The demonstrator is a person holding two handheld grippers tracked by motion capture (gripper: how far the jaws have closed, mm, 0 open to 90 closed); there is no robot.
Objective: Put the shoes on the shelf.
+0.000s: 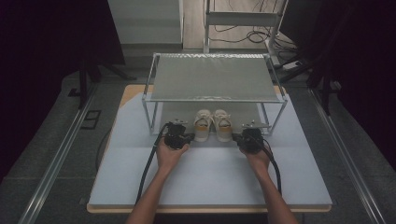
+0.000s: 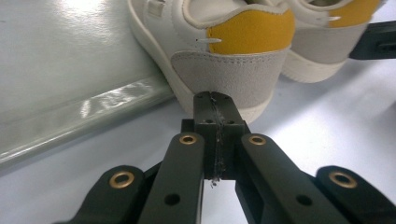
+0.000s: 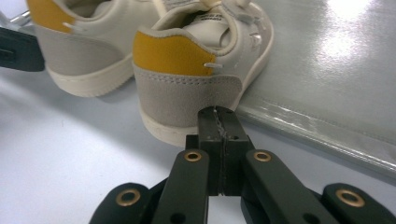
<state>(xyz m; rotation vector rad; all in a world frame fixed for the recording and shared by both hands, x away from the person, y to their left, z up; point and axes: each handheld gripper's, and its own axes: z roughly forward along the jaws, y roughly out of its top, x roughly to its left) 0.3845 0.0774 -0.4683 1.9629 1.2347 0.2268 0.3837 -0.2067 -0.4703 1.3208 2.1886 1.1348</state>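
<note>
Two closed, empty claws, left claw (image 2: 215, 105) and right claw (image 3: 219, 119), could shove the sneakers (image 1: 212, 125) askew under the rack (image 1: 212, 77).

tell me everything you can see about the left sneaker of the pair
The left sneaker is cream white with a mustard-yellow heel tab, a grey suede-looking heel panel and a thick off-white sole. It stands upright on the pale table, heel toward the person, toe in under the metal shoe rack, close beside the right sneaker. The shut left gripper points at its heel from very close; whether they touch I cannot tell.
</note>
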